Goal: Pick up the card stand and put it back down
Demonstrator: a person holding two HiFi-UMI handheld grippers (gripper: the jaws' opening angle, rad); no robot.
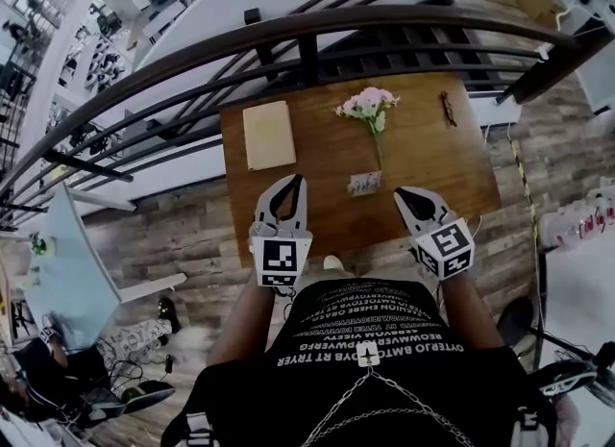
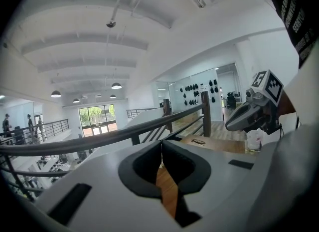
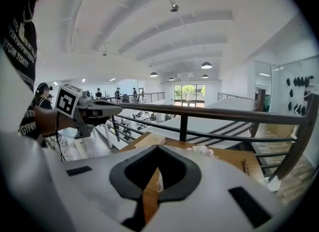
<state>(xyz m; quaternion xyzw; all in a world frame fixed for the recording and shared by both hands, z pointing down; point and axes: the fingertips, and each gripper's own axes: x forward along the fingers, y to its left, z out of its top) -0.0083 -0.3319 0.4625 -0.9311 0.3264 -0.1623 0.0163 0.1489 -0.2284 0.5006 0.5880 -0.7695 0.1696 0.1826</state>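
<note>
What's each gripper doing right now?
Left gripper: closed, holding nothing.
Right gripper: closed, holding nothing.

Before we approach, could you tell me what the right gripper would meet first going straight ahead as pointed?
Probably the card stand, just ahead of the right gripper on the table; depth is unclear.

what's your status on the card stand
Left hand-held gripper shut, empty; right hand-held gripper shut, empty. Card stand on table, untouched, between them. Flowers just behind it.
</note>
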